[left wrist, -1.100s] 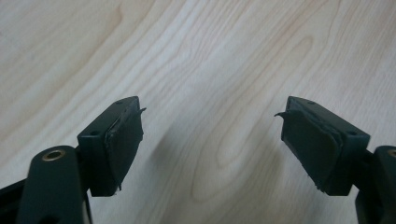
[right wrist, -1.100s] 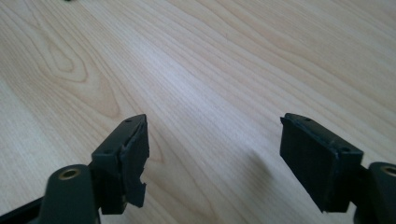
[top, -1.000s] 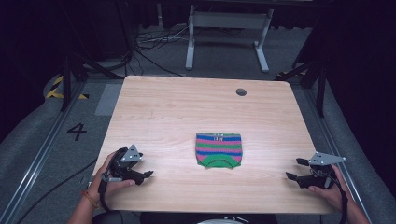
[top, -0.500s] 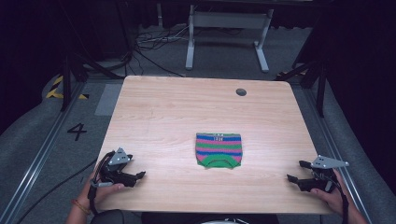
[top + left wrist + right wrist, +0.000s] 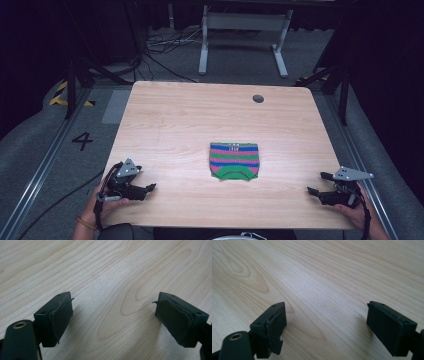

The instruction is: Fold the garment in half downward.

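One wooden table (image 5: pixel 170 120) (grey floor (image 5: pixel 45 150), seemingly carpeted).

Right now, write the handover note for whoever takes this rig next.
Left gripper: open, holding nothing, low over the near left corner of the table.
Right gripper: open, holding nothing, at the near right edge.
Striped knit garment: lies folded flat at the middle near part of the table, between the two grippers and apart from both.
Done: the garment looks folded into a compact rectangle.
Left: nothing plainly pending; check the fold and decide whether it needs another pass.
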Tool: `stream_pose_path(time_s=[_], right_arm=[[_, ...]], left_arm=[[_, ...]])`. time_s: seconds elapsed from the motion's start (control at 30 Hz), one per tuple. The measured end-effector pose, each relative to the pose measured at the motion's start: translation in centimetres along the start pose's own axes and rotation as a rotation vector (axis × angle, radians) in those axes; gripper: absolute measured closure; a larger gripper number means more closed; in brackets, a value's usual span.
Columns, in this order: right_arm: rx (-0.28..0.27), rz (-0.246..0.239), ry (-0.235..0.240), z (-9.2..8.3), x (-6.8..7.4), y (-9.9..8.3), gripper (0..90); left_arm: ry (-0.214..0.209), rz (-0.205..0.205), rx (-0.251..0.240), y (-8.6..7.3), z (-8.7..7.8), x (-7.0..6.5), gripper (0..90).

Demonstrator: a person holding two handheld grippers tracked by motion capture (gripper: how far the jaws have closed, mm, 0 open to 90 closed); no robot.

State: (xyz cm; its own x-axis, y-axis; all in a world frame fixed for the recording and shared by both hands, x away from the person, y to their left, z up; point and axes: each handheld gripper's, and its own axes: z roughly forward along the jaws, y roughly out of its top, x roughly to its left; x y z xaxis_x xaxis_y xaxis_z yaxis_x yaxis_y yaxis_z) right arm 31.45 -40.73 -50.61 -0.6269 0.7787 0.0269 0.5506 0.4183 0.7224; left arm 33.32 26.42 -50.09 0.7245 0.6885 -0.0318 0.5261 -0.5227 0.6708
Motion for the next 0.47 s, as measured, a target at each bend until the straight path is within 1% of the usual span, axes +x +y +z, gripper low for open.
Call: stream_pose_path(time_s=[0.3, 0.4, 0.47], right_arm=[[0.002, 0.003, -0.002, 0.00, 0.01, 0.00, 15.5], [0.004, 0.008, -0.007, 0.01, -0.01, 0.01, 15.2], [0.004, 0.008, -0.006, 0.01, -0.01, 0.01, 15.2]], left_arm=[[0.000, -0.002, 0.003, 0.04, 0.04, 0.00, 14.5], [0.009, -0.012, 0.006, 0.15, 0.16, -0.05, 12.9], [0.009, -0.010, 0.012, 0.23, 0.22, -0.03, 11.5]])
